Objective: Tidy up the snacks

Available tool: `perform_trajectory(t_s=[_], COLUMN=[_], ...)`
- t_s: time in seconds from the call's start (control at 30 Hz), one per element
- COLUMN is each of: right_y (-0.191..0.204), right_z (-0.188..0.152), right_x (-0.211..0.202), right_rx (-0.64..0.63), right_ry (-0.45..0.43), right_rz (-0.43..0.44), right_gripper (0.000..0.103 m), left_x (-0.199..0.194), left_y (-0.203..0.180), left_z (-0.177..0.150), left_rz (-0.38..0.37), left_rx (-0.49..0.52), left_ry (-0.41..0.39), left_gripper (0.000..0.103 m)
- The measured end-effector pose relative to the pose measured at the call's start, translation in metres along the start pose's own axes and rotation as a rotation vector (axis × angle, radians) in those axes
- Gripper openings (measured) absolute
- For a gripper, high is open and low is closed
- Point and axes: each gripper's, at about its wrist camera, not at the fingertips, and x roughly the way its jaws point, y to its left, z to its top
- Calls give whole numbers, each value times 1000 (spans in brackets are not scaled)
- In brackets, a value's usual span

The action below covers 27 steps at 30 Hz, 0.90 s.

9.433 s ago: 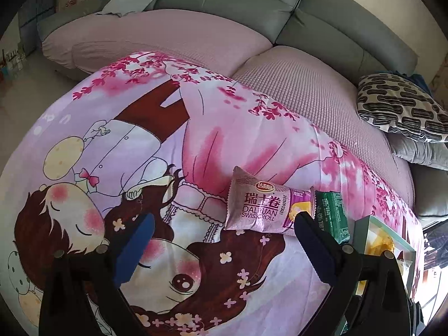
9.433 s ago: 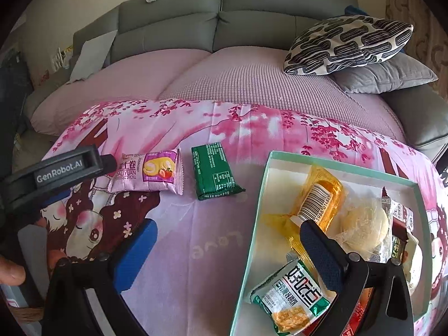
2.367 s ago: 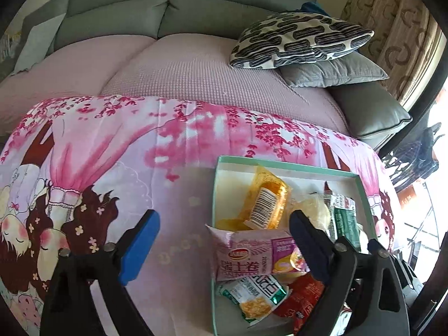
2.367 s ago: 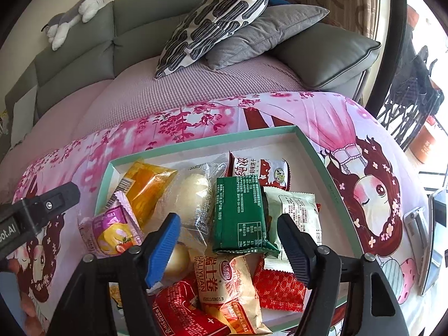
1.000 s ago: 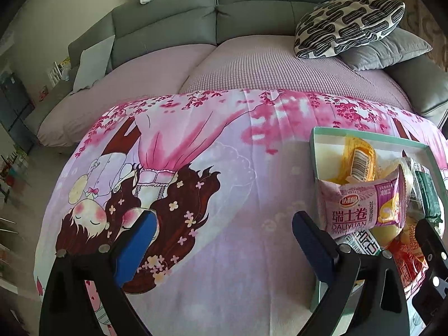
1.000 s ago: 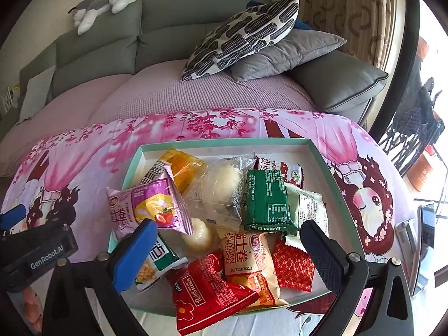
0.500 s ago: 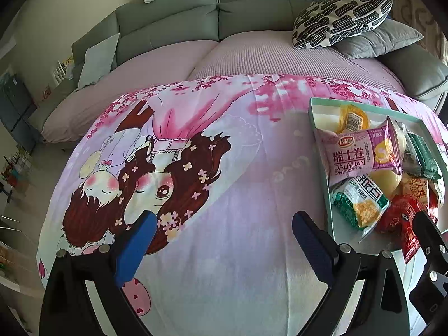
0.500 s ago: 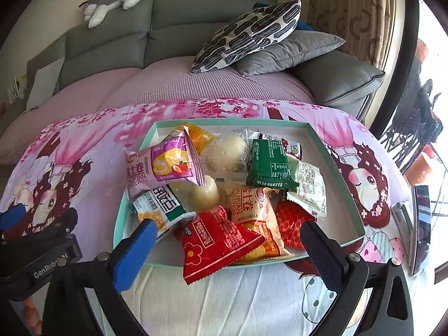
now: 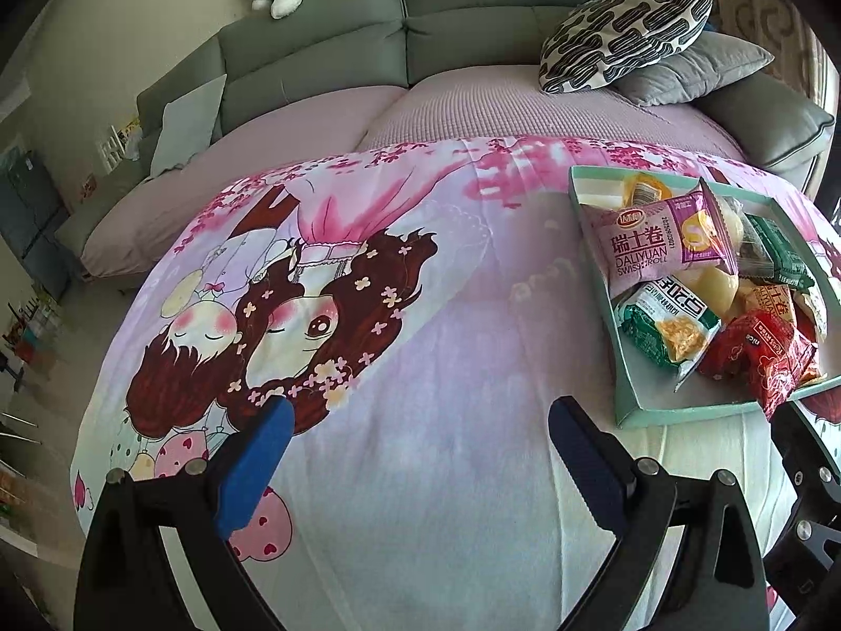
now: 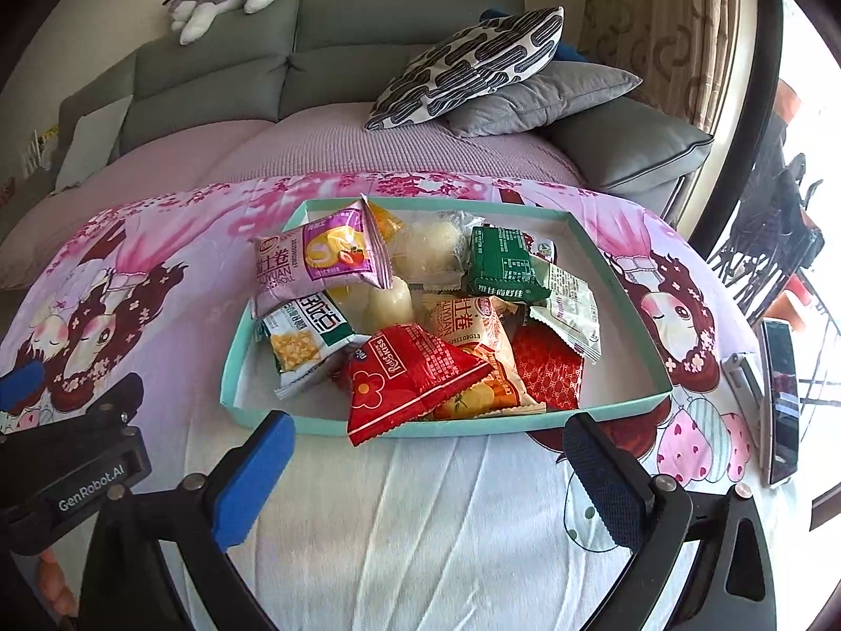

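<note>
Evidently sorting is finishing: both the left gripper (image 9: 415, 436) and right gripper (image 10: 426, 449) are hovering, fingers apart and empty, near the filled mint-green cardboard tray (image 10: 473, 423); next, checking for strays.

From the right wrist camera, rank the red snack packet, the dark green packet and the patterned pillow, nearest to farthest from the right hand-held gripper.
1. Red snack packet, over the box's front rim, just ahead of the right hand-held gripper.
2. Dark green packet, deeper in the box, right side.
3. Patterned pillow, back on the sofa.

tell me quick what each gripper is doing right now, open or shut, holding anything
Left gripper: open, holding nothing, over the bare cartoon-print blanket.
Right gripper: open, holding nothing, just short of the teal snack tray.
</note>
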Motion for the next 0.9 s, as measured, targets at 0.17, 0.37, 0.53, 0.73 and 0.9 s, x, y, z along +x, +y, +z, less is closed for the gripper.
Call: perform_trajectory(t_s=[0.17, 0.37, 0.53, 0.73, 0.9], right_y=[-3, -7, -9, -11, -12], right_z=[-2, -3, -4, -5, -5], right_x=[-6, -5, -1, -2, -3], right_rx=[20, 47, 59, 72, 78], right_ry=[-33, -31, -11, -17, -22], right_rz=[0, -3, -4, -6, -11], right_gripper=[103, 103, 103, 103, 103], left_x=[1, 1, 3, 5, 0], left_y=[6, 11, 14, 14, 16], left_z=[-3, -6, -9, -11, -11], left_rz=[0, -18, -26, -36, -40], left_rx=[-30, -59, -76, -85, -94], left_ry=[-1, -4, 4, 17, -6], left_gripper=[98, 98, 98, 98, 98])
